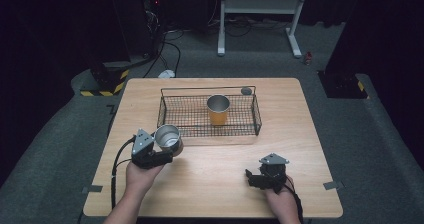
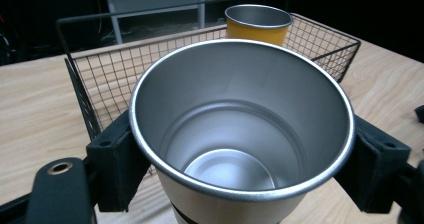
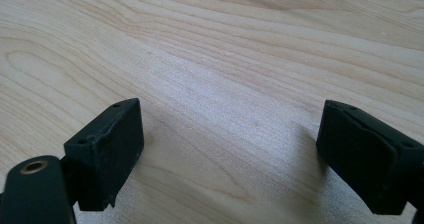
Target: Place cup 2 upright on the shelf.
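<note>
A steel cup [image 1: 167,136] with a pale outer wall is held upright by my left gripper [image 1: 161,154], just in front of the wire basket's left end. In the left gripper view the cup [image 2: 240,134] sits between the two black jaws, which press on its sides; it is empty. A second cup [image 1: 218,109] with an orange wall stands upright inside the black wire basket [image 1: 172,115], also seen as the orange cup [image 2: 257,24] beyond the held one. My right gripper [image 1: 255,178] rests low over the table at the front right, jaws wide apart with bare wood between them [image 3: 230,149].
The basket [image 2: 85,94] lies across the middle back of the wooden table [image 1: 220,179]. A small dark round object [image 1: 245,90] sits by the basket's far right corner. Beyond the table stand a white frame and cables on grey carpet.
</note>
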Demonstrator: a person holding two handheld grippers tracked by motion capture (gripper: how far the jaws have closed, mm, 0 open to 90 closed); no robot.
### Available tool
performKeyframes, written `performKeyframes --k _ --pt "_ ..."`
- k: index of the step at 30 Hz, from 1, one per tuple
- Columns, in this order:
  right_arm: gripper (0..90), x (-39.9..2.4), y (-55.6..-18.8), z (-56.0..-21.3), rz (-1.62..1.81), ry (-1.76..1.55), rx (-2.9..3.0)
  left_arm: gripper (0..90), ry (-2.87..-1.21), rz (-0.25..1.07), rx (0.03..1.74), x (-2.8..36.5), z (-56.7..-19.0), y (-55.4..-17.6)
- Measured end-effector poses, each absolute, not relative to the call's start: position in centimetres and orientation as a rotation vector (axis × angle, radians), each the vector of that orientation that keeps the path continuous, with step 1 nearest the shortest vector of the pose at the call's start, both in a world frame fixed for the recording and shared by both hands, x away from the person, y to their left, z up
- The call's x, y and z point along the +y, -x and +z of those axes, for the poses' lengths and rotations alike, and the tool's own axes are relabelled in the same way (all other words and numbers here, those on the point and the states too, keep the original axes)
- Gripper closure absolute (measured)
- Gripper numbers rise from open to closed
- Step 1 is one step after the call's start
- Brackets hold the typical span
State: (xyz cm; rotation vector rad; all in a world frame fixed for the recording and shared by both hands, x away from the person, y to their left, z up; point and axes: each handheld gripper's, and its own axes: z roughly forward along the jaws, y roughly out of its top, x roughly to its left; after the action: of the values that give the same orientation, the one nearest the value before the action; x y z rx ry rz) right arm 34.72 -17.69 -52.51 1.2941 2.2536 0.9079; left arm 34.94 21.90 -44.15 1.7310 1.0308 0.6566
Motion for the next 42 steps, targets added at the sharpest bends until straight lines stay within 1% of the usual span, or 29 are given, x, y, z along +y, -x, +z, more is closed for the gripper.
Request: performKeyframes --k 11,19,22,26,37,42 --pt "11.5 -17.7 -34.7 -52.5 0.908 -1.299 2.252 18.8 -1.735 0.668 1.029 21.7 -42.8 -36.6" --pt "11.5 -17.7 -34.6 -52.5 0.906 -1.294 2.249 18.8 -1.73 0.61 1.032 21.6 -42.1 -38.3" --pt "11.5 -17.7 -34.6 -52.5 0.907 -1.299 2.248 18.8 -1.739 0.632 1.028 21.4 -41.9 -38.6" --pt "11.5 -17.7 -34.6 -52.5 0.907 -1.298 2.248 18.8 -1.748 0.615 1.038 21.1 -41.6 -39.2" --pt "11.5 -17.7 -34.6 -52.5 0.906 -1.291 2.249 18.8 -1.725 0.63 1.061 21.0 -42.0 -41.0" --pt "11.5 -17.7 -34.6 -52.5 0.907 -1.294 2.249 18.8 -1.74 0.636 1.08 21.0 -41.9 -41.9"
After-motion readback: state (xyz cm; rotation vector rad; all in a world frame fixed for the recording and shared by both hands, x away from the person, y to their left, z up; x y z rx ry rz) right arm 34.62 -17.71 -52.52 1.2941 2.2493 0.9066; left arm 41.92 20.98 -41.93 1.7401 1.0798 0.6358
